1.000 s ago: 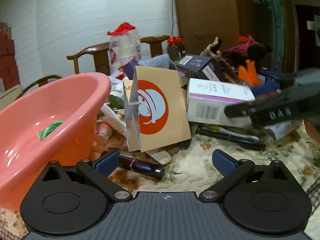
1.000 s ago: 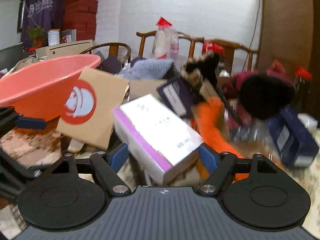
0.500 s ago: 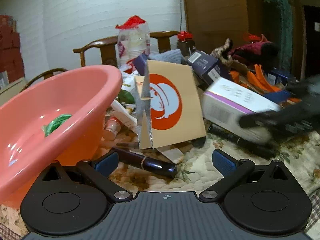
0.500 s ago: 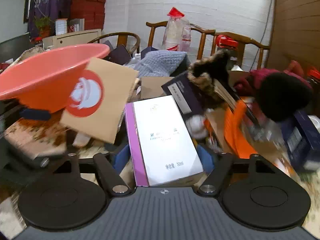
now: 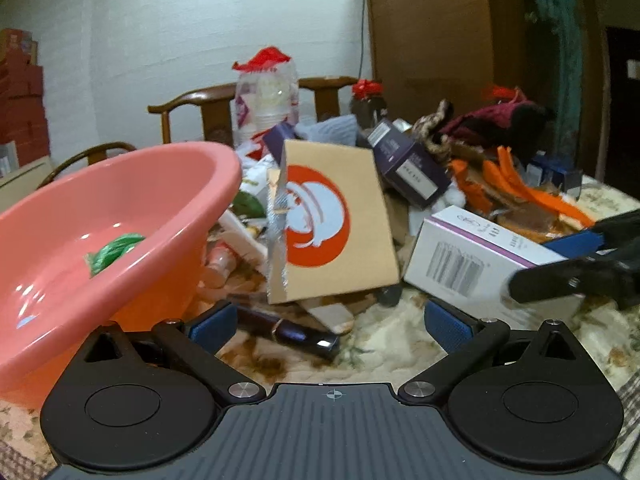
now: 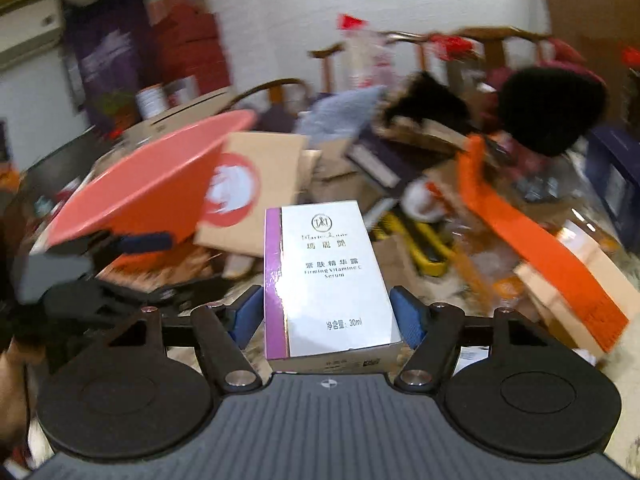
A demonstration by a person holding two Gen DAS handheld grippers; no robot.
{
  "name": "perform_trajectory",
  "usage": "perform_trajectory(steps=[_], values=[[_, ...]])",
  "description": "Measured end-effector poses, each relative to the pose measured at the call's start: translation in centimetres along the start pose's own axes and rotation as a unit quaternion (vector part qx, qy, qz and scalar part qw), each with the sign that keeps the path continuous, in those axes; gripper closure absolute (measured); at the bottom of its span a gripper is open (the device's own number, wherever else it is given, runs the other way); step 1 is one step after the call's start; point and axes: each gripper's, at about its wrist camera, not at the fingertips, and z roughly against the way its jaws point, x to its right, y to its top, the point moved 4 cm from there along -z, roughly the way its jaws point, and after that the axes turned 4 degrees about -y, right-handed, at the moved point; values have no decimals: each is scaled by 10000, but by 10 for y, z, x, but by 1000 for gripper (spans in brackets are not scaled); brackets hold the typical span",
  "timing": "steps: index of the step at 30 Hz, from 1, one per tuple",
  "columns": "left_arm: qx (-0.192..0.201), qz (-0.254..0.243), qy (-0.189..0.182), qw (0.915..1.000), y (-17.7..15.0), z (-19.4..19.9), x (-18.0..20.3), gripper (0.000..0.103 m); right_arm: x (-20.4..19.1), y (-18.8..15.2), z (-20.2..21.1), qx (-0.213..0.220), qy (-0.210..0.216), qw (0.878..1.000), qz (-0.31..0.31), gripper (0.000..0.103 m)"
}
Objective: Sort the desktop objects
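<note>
Right wrist view: the white serum box (image 6: pixel 330 276) is seen pinched between the blue pads of the right gripper (image 6: pixel 328 314), above the cluttered table. Left wrist view: the left gripper (image 5: pixel 326 322) is held spread beside the pink basin (image 5: pixel 160 200), over a dark tube (image 5: pixel 292 330).

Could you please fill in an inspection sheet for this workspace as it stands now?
Surface: floral quilted cloth, mostly covered.
Job's things: white serum box; pink basin holding a green item.
Clutter: brown envelope with orange logo, dark tube, purple box, orange strips.
Grippers: right tool straddles the serum box, pads close beside it, contact unclear; left tool open, empty.
Cables: one on the wall.
Surroundings: wooden chairs, white brick wall.
</note>
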Motion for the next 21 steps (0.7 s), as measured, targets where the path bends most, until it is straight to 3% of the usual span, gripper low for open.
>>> perform_trajectory(steps=[9, 16, 21], values=[[-269, 592, -281, 9975, -5, 7, -14, 0, -12, -1, 5, -247, 373, 9986, 266, 31], [-489, 1156, -614, 9902, 1, 5, -16, 0, -30, -10, 7, -211, 264, 9955, 882, 31], [-520, 1402, -332, 9882, 4, 2, -24, 0, -25, -8, 7, -231, 293, 9970, 679, 32]])
